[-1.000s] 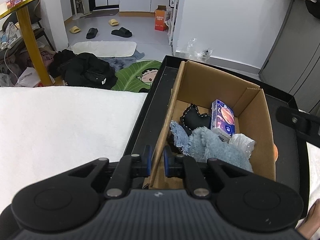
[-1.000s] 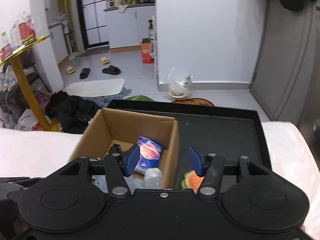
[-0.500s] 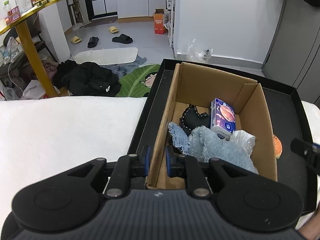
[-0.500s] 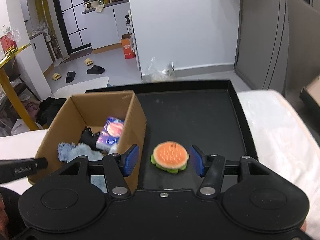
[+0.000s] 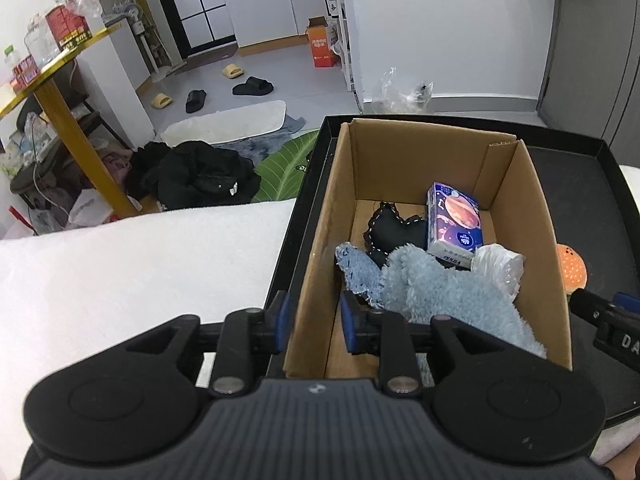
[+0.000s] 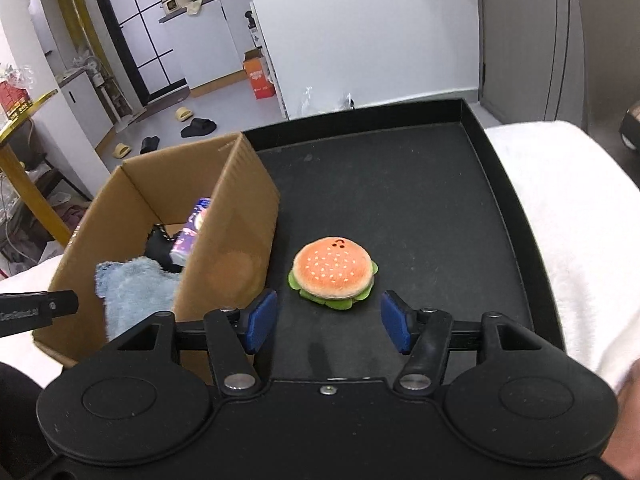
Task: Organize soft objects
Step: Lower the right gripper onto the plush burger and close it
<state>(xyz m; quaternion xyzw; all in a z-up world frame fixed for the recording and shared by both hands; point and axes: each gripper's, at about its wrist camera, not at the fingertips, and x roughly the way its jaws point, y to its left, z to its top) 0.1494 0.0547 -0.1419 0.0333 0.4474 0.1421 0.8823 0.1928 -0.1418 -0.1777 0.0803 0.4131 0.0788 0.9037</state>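
Observation:
A cardboard box [image 5: 520, 208] stands on the left side of a black tray [image 6: 400, 184]. It holds a fluffy blue cloth [image 5: 440, 296], a denim patch [image 5: 358, 270], a black heart cushion [image 5: 394, 230], a tissue pack [image 5: 454, 220] and crinkled white plastic [image 5: 498, 262]. My left gripper [image 5: 316, 320] straddles the box's near left wall; its jaws are opening and the pads stand off the cardboard. A plush burger [image 6: 334, 270] lies on the tray right of the box [image 6: 236, 240]. My right gripper [image 6: 328, 320] hovers just short of it, jaws opening, nothing between them.
The tray rests on a white towel-covered surface [image 5: 140, 272] that also flanks its right side [image 6: 560, 200]. Beyond the far edge the floor holds dark clothes [image 5: 200, 176], slippers and a yellow table leg [image 5: 76, 140].
The left jaws, earlier pinched on the box wall, have parted from it. The right gripper has dropped and swung right, from above the box to the burger, and its jaws have widened slightly.

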